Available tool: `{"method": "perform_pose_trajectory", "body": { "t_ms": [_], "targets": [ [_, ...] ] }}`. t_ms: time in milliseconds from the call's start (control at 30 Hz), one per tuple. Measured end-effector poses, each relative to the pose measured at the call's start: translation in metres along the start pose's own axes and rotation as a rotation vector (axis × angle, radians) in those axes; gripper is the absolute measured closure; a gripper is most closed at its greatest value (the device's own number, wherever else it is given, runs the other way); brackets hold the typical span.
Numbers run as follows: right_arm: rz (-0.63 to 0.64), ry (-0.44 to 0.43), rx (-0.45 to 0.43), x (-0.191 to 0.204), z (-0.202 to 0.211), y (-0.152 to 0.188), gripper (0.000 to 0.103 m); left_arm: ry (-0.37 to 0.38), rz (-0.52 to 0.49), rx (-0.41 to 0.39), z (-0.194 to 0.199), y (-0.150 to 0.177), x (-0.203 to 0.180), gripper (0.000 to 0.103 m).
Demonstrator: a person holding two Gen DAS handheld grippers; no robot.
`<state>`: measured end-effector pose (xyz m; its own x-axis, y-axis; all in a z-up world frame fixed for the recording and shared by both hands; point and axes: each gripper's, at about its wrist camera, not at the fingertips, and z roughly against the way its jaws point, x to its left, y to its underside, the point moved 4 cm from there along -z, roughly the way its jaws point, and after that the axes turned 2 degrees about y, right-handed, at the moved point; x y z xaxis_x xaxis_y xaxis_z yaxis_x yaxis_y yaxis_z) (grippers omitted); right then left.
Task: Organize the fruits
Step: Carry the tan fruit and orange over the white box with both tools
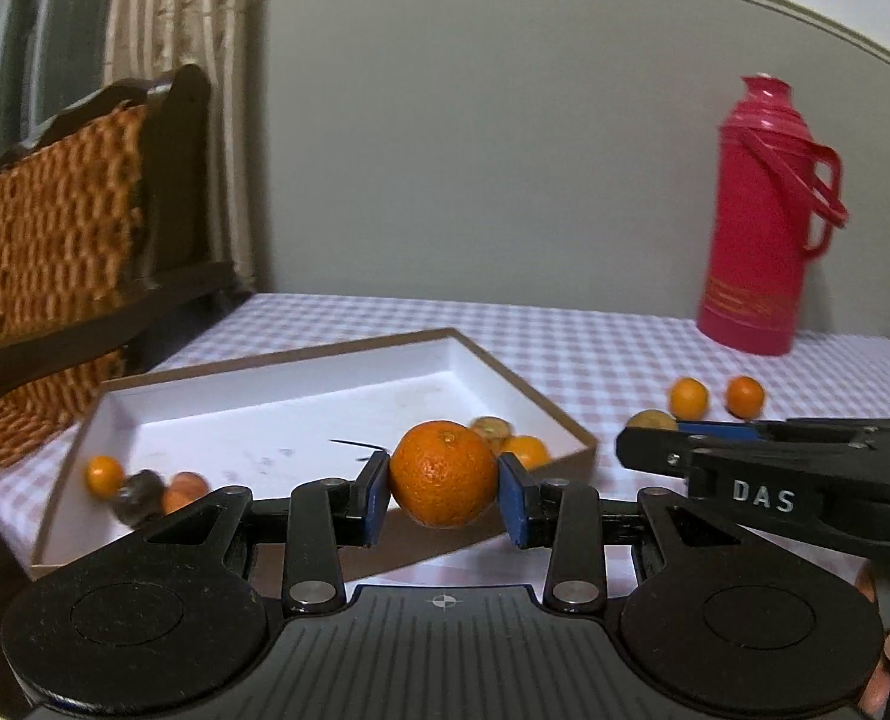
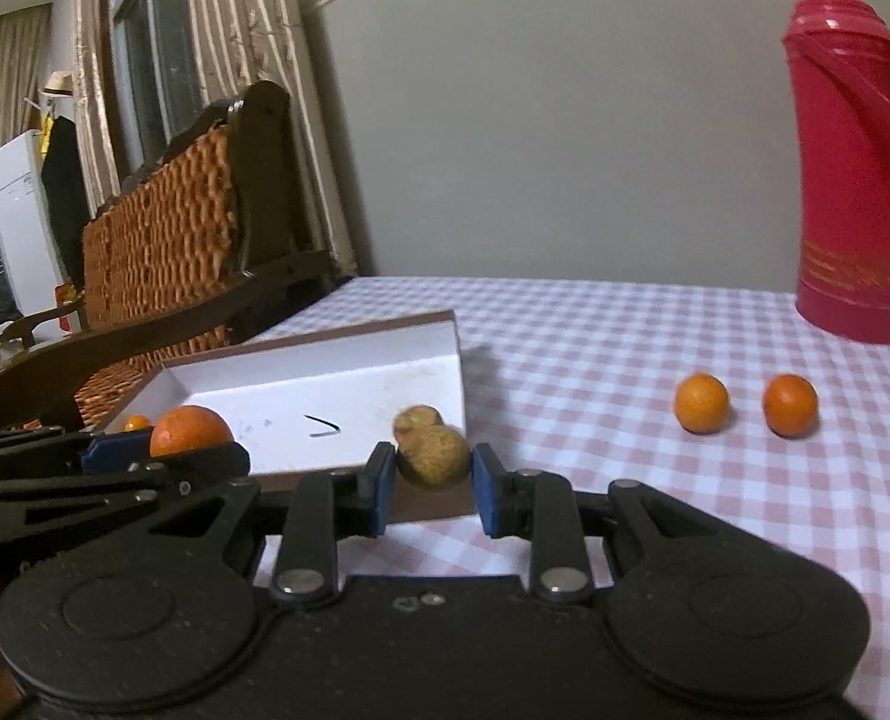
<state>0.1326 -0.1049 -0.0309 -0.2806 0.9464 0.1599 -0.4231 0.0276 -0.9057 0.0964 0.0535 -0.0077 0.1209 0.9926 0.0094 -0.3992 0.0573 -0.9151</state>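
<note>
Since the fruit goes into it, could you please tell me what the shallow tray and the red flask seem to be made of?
The shallow white-lined brown tray looks like matte cardboard: thin straight walls, brown outer edge, scuffed white floor. The tall red flask with a handle looks like glossy moulded plastic, judging by its sheen and ribbed cap, though what lies inside is hidden.

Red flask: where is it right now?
The red flask stands upright at the table's far right by the wall in both wrist views, behind the two loose oranges, well right of the box.
</note>
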Motion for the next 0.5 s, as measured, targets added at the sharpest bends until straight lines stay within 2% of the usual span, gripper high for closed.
{"method": "perform_pose_trajectory", "body": {
  "t_ms": [500],
  "targets": [
    [-0.004, 0.006, -0.100, 0.025, -0.019, -0.019, 0.084, -0.143, 0.093, -0.029, 0.000, -0.004, 0.057, 0.065]
  ]
}}
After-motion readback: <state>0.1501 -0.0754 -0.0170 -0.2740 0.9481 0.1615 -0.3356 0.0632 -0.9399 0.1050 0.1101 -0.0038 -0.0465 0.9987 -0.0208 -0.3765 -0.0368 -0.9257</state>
